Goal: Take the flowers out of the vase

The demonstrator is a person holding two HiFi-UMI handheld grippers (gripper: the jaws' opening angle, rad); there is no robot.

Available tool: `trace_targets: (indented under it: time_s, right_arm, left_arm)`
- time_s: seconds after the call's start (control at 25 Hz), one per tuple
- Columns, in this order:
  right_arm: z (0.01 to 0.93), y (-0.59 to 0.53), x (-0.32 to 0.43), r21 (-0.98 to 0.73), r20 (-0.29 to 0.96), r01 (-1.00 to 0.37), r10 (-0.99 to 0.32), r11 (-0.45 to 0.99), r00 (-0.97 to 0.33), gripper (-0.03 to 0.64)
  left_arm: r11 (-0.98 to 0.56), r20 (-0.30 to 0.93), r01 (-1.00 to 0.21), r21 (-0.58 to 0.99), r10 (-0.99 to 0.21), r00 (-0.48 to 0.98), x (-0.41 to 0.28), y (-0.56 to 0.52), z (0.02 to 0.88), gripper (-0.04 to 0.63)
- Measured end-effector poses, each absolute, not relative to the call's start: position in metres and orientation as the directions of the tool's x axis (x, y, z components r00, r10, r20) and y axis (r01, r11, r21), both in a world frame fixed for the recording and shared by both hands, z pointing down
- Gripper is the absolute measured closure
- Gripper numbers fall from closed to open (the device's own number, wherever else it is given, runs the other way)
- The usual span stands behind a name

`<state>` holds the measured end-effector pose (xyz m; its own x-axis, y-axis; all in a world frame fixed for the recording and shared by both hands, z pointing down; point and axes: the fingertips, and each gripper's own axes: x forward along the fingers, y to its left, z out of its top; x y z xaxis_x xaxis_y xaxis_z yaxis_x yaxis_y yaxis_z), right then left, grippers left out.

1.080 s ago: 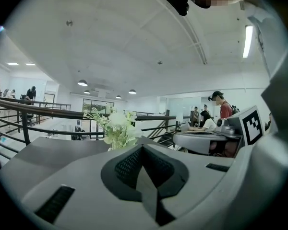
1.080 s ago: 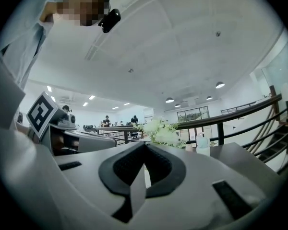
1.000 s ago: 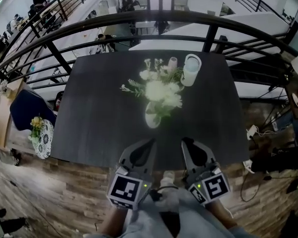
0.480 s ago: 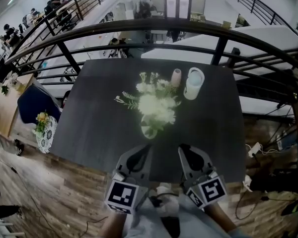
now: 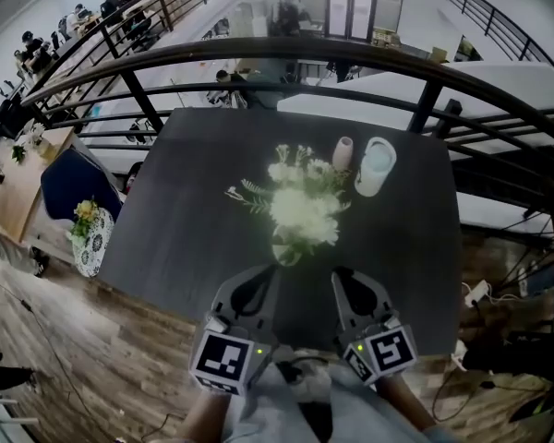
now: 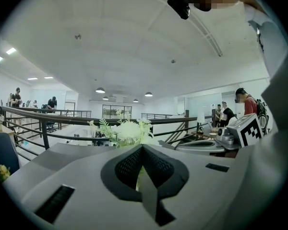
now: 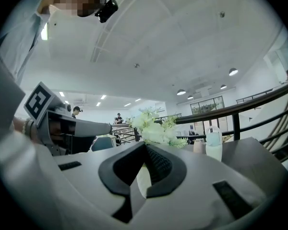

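A bunch of white flowers with green sprigs (image 5: pixel 302 209) stands in a white vase (image 5: pixel 284 248) in the middle of the dark table (image 5: pixel 194 220). Both grippers hover over the table's near edge, pointing at the vase. My left gripper (image 5: pixel 269 271) is just short of the vase's base, shut and holding nothing. My right gripper (image 5: pixel 338 276) is a little to the vase's right, also shut and holding nothing. In the left gripper view the flowers (image 6: pixel 128 129) rise just beyond the shut jaw tips (image 6: pixel 142 147). In the right gripper view the flowers (image 7: pixel 153 128) and a sliver of vase (image 7: pixel 143 178) show past the tips (image 7: pixel 145 145).
A small pink vase (image 5: pixel 343 153) and a pale jug (image 5: pixel 377 166) stand behind the flowers to the right. A black railing (image 5: pixel 258 55) runs along the table's far side. A blue chair (image 5: pixel 69 183) and a flower pot (image 5: pixel 85 233) sit on the floor at left.
Both grippers have edged forward over the table edge, closer to the vase. Their jaws stay shut. The vase and flowers have not moved.
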<state>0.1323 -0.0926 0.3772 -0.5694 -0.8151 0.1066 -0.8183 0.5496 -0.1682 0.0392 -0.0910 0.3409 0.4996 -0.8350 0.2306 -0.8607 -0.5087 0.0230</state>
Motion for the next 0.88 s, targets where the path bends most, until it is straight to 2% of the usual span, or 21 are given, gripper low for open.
trace_targets:
  time_s: [0.2, 0.32, 0.44, 0.52, 0.64, 0.88]
  right_arm:
    - [0.382, -0.103, 0.128, -0.190, 0.118, -0.821, -0.818, 0.538, -0.563, 0.611]
    - [0.386, -0.107, 0.125, -0.211, 0.131, -0.819, -0.815, 0.534, -0.565, 0.563]
    - [0.391, -0.113, 0.124, -0.223, 0.147, -0.821, -0.815, 0.525, -0.561, 0.563]
    - [0.394, -0.116, 0.124, -0.237, 0.158, -0.823, -0.815, 0.517, -0.557, 0.526]
    - [0.399, -0.121, 0.122, -0.265, 0.163, -0.823, -0.818, 0.503, -0.552, 0.512]
    - [0.406, -0.128, 0.117, -0.321, 0.170, -0.809, -0.810, 0.492, -0.561, 0.419]
  left_arm:
    - [-0.501, 0.227, -0.865, 0.036, -0.838, 0.495, 0.031, -0.101, 0.339, 0.595]
    - [-0.501, 0.232, -0.865, 0.044, -0.837, 0.496, 0.027, -0.107, 0.343, 0.595]
    - [-0.506, 0.240, -0.861, 0.056, -0.830, 0.504, 0.027, -0.111, 0.344, 0.595]
    - [-0.510, 0.244, -0.858, 0.061, -0.826, 0.508, 0.026, -0.114, 0.345, 0.595]
    - [-0.509, 0.245, -0.858, 0.072, -0.824, 0.510, 0.022, -0.118, 0.348, 0.595]
    - [-0.514, 0.252, -0.853, 0.086, -0.817, 0.518, 0.015, -0.127, 0.354, 0.595]
